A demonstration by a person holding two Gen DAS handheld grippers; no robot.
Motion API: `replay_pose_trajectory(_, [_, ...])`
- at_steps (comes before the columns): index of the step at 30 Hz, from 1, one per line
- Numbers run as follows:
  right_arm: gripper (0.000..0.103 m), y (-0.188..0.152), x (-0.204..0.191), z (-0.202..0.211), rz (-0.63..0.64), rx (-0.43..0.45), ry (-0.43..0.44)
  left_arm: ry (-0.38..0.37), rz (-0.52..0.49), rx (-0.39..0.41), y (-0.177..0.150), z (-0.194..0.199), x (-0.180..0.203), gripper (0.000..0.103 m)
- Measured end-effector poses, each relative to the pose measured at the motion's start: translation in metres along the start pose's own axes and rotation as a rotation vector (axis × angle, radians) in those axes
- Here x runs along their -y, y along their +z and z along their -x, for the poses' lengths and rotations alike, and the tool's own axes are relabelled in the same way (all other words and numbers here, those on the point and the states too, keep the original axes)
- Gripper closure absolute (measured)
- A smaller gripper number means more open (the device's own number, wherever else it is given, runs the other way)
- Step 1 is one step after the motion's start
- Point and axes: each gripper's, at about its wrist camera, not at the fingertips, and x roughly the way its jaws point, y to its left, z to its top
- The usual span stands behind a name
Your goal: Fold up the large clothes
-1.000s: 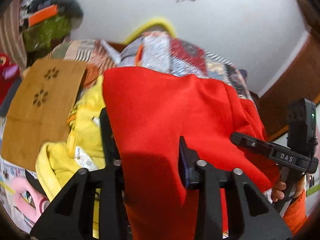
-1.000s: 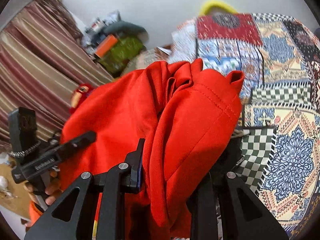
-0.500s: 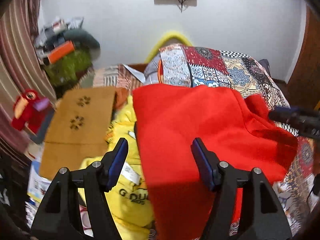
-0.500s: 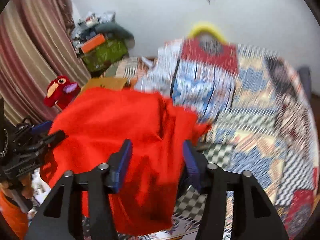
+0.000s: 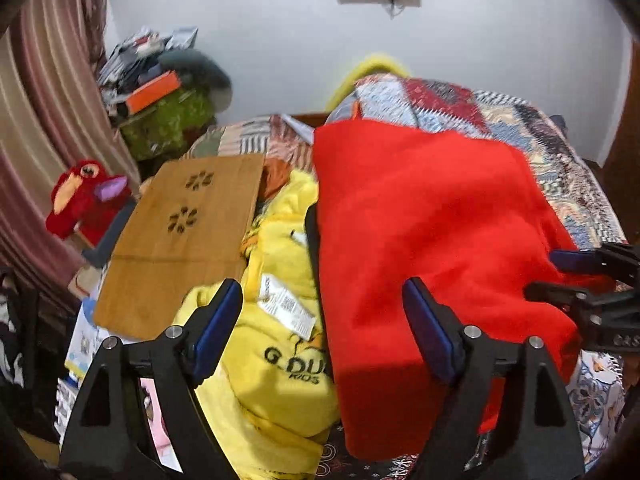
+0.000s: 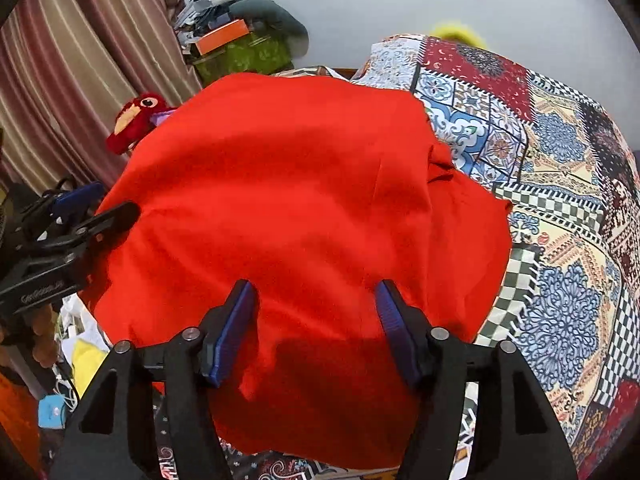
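A large red garment (image 5: 432, 232) (image 6: 296, 200) lies folded flat on the patterned bedspread (image 6: 560, 184). My left gripper (image 5: 320, 312) hovers over its left edge, jaws opening, pads clear of the cloth. A yellow garment (image 5: 280, 320) with black lettering lies under the gap beside the red one. My right gripper (image 6: 316, 320) hangs above the red garment's near part, jaws opening, nothing pressed between them. Each gripper shows at the edge of the other's view: the right gripper (image 5: 588, 280) and the left gripper (image 6: 76, 216).
A wooden board (image 5: 180, 248) with flower cut-outs lies left of the yellow garment. A red plush bird (image 5: 80, 200) sits by the striped curtain (image 5: 44, 128). A cluttered pile with an orange box (image 5: 156, 88) stands in the far corner. A hand (image 6: 40, 336) grips the left tool.
Both grippers let go of the red garment and opened. The garment dropped from a lifted bunch to lie flat on the bed. Both views drew back.
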Motion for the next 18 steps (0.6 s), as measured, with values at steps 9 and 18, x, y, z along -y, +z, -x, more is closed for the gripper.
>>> replay_pose_trajectory(9, [0.042, 0.0, 0.006, 0.041, -0.008, 0.048, -0.048, -0.012, 0.035, -0.012, 0.006, 0.016, 0.002, 0.02])
replay_pose_trajectory(18, [0.042, -0.014, -0.008, 0.137, 0.028, 0.231, -0.106, -0.063, 0.018, 0.108, 0.008, 0.102, 0.024, 0.02])
